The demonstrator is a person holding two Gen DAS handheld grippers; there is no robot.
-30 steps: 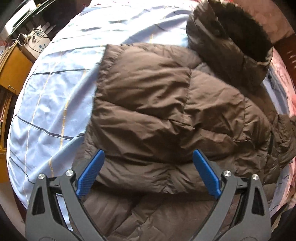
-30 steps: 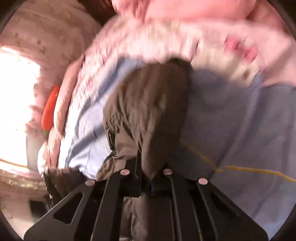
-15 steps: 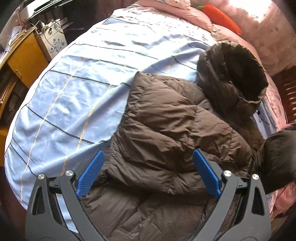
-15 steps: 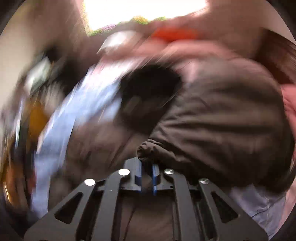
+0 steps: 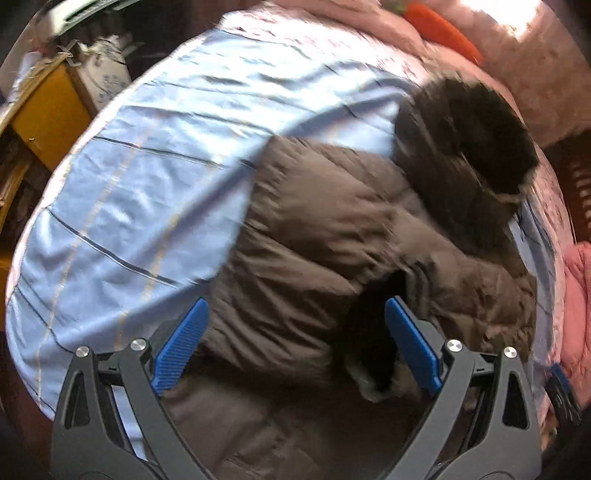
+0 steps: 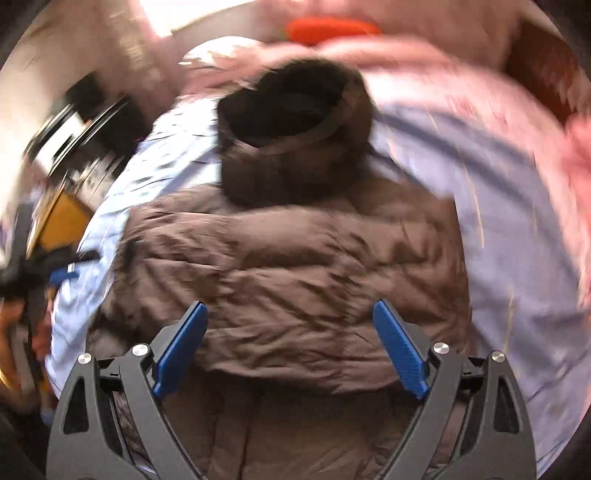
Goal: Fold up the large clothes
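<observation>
A brown hooded puffer jacket (image 5: 314, 240) lies on the light blue striped bed sheet (image 5: 147, 166), its dark-lined hood (image 5: 465, 147) at the far end. A sleeve lies folded across the body, and its cuff (image 5: 369, 354) rests near my left gripper's right pad. My left gripper (image 5: 295, 343) hovers open above the jacket's lower part, holding nothing. In the right wrist view the jacket (image 6: 295, 266) and hood (image 6: 295, 122) lie straight ahead. The jaws of my right gripper (image 6: 290, 345) are opening, wide apart above the folded sleeve, with no cloth pinched between them.
An orange carrot-shaped cushion (image 6: 332, 27) and pink bedding (image 5: 369, 29) lie at the head of the bed. A yellow cabinet (image 5: 48, 114) stands off the bed's left side. A pink garment (image 5: 576, 295) lies at the right edge.
My right gripper swung the sleeve it held across the jacket, let go and opened wide. The sleeve now lies over the jacket's body. My left gripper rose a little and stayed open.
</observation>
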